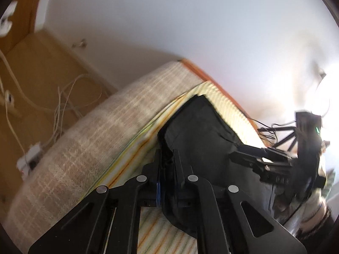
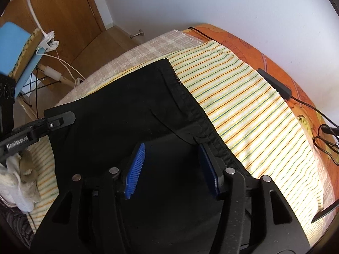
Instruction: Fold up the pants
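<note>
Black pants (image 2: 127, 110) lie on a striped yellow towel (image 2: 254, 114) on the bed, folded over so a seamed edge runs diagonally. My right gripper (image 2: 171, 160) is open just above the fabric, its blue pads (image 2: 135, 169) apart with nothing between them. My left gripper (image 1: 167, 163) is shut on a fold of the pants (image 1: 197, 127), the cloth bunched between its fingers and lifted slightly. The left gripper also shows at the left of the right wrist view (image 2: 42, 124), at the pants' left edge. The right gripper shows at the right of the left wrist view (image 1: 264, 158).
The bed has a checked beige blanket (image 1: 84, 131) and an orange sheet (image 2: 275, 63) by the white wall. A black cable and adapter (image 2: 275, 84) lie on the sheet. A wooden floor with cables (image 1: 63, 97), a door and a chair (image 2: 21, 53) are to the left.
</note>
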A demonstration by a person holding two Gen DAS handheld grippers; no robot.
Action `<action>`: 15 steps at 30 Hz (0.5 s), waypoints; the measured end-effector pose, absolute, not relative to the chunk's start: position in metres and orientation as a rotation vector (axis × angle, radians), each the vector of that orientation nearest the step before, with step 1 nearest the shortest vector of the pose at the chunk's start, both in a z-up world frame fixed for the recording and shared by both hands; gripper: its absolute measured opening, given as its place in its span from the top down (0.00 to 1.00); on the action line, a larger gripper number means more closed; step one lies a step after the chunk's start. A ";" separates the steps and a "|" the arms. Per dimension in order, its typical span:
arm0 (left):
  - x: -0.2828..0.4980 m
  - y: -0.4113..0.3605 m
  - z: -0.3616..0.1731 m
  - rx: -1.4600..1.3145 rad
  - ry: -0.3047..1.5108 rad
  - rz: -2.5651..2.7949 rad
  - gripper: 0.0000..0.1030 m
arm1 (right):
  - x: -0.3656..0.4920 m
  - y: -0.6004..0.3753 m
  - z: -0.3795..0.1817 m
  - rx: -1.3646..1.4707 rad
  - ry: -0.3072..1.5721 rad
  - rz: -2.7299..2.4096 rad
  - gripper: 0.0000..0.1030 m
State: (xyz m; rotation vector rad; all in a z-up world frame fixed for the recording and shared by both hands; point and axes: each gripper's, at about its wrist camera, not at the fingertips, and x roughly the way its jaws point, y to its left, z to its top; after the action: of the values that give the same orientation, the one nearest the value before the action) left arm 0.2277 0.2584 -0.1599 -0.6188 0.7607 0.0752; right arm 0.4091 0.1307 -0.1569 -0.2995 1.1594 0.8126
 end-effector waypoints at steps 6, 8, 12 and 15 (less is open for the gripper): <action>0.222 0.218 -0.134 -0.398 0.703 -0.017 0.94 | 0.432 0.124 -0.133 -0.021 1.239 0.827 0.34; 0.220 0.204 -0.130 -0.341 0.696 -0.035 0.94 | 0.442 0.126 -0.127 0.069 1.279 0.833 0.34; 0.216 0.187 -0.126 -0.272 0.687 -0.066 0.94 | 0.454 0.142 -0.122 0.159 1.347 0.848 0.34; 0.213 0.180 -0.122 -0.243 0.677 -0.085 0.94 | 0.452 0.162 -0.120 0.106 1.365 0.834 0.34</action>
State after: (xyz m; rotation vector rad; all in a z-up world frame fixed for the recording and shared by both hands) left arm 0.2129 0.1798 -0.1221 -0.2429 0.6767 -0.0847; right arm 0.4518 0.1624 -0.1202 0.1064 1.3649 0.8343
